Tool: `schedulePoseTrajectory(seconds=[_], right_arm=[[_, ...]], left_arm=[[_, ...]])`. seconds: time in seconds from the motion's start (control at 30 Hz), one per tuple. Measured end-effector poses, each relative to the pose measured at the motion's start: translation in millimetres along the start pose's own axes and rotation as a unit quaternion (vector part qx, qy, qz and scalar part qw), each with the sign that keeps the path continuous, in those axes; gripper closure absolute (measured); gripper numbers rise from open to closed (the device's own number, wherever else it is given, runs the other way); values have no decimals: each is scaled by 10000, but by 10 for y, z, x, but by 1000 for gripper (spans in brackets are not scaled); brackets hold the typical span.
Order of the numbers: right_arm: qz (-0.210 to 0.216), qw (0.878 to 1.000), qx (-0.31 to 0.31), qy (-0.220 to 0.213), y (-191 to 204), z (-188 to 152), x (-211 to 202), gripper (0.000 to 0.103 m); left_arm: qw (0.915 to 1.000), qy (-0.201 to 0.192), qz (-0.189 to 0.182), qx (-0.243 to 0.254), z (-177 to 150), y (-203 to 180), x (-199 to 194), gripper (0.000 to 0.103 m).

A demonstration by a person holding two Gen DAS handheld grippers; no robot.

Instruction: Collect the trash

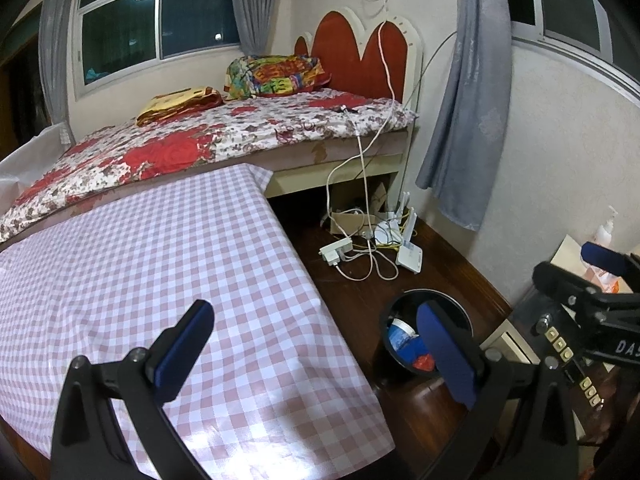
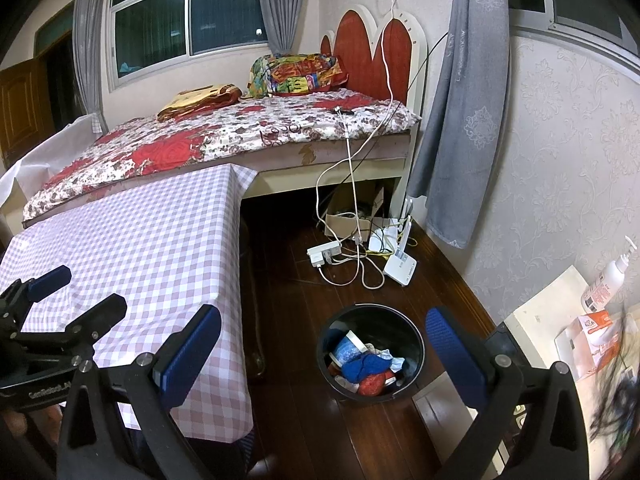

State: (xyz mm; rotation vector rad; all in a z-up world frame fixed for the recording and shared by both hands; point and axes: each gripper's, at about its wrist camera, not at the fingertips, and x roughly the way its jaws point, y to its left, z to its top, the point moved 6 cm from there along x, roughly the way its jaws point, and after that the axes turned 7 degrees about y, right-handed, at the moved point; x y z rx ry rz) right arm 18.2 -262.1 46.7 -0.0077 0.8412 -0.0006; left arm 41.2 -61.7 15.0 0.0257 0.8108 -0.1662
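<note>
A round black bin (image 2: 370,354) stands on the dark wood floor right of the table; it holds a blue-and-white cup, blue, red and white scraps. The same bin (image 1: 404,312) is partly hidden behind a blue pad in the left wrist view. My left gripper (image 1: 316,356) is open and empty, over the table's right front corner. My right gripper (image 2: 322,354) hangs open above the bin with nothing between its blue pads. The left gripper (image 2: 76,292) also shows at the left edge of the right wrist view. The right gripper (image 1: 572,268) appears at the right edge of the left wrist view.
A table with a pink checked cloth (image 1: 160,280) fills the left. Behind it is a bed (image 1: 224,132) with a floral cover. A power strip (image 2: 325,253), cables and a white router (image 2: 400,268) lie on the floor. A low cabinet (image 2: 536,320) with a pump bottle (image 2: 606,280) stands at the right.
</note>
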Motion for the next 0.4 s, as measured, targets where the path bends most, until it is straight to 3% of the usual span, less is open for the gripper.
schedulePoseTrajectory(seconds=[0.4], right_arm=[[-33,10000,12,41,1,-19,18,0]], left_arm=[[9998,56,-113,133,-40,-49,1,1]])
